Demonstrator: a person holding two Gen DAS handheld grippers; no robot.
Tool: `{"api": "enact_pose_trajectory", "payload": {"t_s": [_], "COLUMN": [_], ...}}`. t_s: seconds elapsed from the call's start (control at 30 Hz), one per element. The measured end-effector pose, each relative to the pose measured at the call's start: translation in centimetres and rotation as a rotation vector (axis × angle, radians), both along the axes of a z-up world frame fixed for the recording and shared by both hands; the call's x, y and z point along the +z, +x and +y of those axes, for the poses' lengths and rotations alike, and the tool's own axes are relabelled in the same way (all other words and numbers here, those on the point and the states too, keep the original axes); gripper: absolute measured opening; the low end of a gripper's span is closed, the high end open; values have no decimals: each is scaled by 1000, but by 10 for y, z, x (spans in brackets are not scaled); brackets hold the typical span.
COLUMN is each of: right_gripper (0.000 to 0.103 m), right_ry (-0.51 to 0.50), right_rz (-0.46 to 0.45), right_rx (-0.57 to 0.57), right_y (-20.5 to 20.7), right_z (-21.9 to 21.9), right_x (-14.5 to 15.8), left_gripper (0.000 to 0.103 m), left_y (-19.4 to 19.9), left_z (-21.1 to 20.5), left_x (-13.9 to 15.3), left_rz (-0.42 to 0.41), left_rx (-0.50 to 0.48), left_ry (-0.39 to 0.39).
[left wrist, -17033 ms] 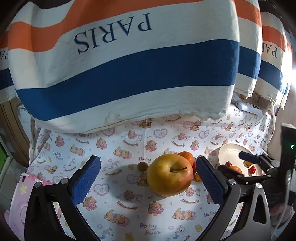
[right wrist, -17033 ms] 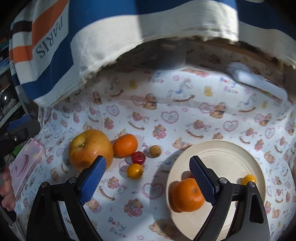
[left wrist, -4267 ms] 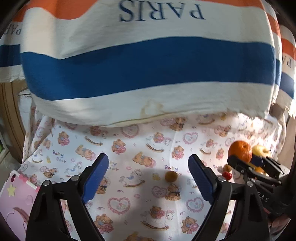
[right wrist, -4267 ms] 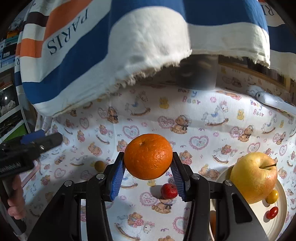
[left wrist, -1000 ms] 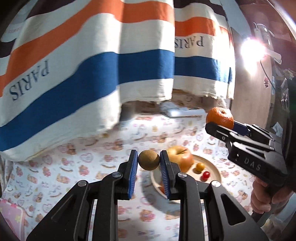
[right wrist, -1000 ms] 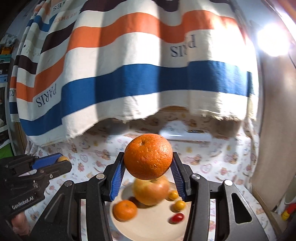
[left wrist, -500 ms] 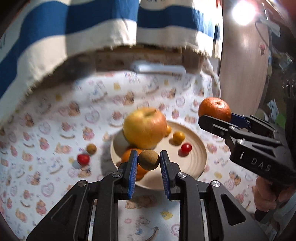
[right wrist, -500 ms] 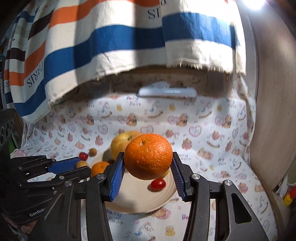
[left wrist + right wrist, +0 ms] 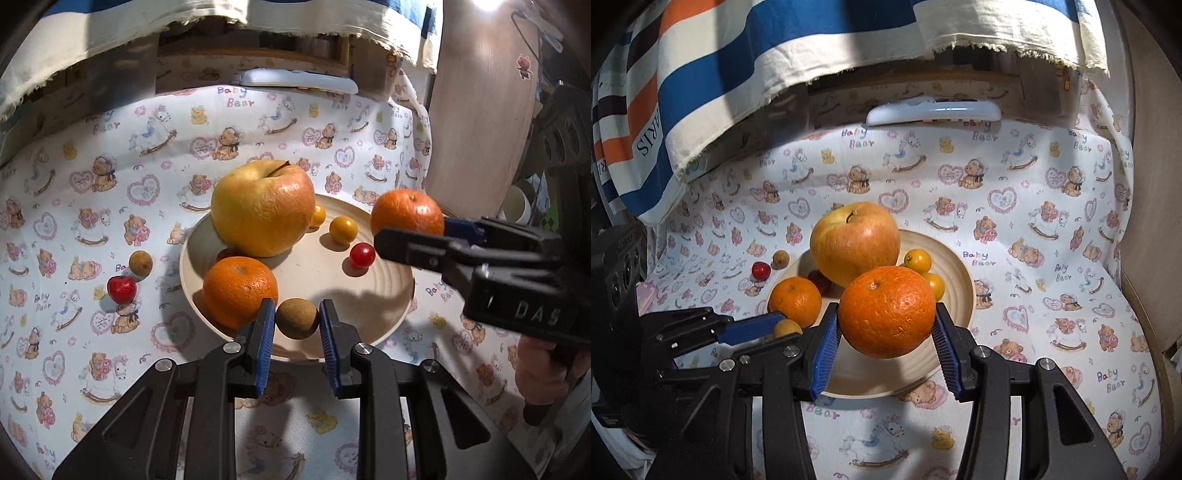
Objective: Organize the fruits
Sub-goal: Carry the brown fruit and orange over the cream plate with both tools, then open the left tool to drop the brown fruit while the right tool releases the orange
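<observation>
Plate [image 9: 391, 314] directly below both loads: left gripper [image 9: 297, 325] clamps brown fruit [image 9: 297, 318] over near rim; right gripper [image 9: 884, 336] clamps orange [image 9: 886, 311] over bare centre.

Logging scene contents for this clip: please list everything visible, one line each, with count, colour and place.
Plate: 1, cream, on cloth.
Apple: 1, yellow-orange, on plate.
Oranges: 2; one on plate, one in right gripper.
Small yellow fruits: 2, on plate.
Red cherry tomato: 1, on plate.
Brown round fruits: 2; one in left gripper, one on cloth.
Red fruit: 1, on cloth.
Printed cloth: 1, white.
Striped towel: 1, behind.
White remote: 1, behind.
Left gripper, right gripper: black, blue pads.
</observation>
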State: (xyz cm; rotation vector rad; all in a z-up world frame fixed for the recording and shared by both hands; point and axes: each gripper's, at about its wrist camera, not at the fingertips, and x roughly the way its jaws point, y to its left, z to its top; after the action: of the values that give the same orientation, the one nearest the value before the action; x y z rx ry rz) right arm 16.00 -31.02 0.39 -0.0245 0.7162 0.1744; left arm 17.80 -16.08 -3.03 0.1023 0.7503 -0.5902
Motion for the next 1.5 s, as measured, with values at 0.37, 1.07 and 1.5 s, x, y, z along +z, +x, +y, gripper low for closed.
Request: {"api": "enact_pose_trajectory", "payload": {"t_s": [0.37,1.07,1.5], "right_gripper": [50,50,54], "right_ry": [-54,-64,-32], "right_rz": [133,136,32], "right_rx": [-24,-17,-54], "right_y": [11,13,4], "right_z": [1,2,-5], "right_x": [-20,-21,-7], "left_gripper": [24,44,53], "left_y": [1,-5,-14], "left_z": [1,13,36], "left_x": [-2,7,32], "left_rz": [14,-50,-180], "left_rx": [-7,60,145], "left_ry": [2,-5,-29]}}
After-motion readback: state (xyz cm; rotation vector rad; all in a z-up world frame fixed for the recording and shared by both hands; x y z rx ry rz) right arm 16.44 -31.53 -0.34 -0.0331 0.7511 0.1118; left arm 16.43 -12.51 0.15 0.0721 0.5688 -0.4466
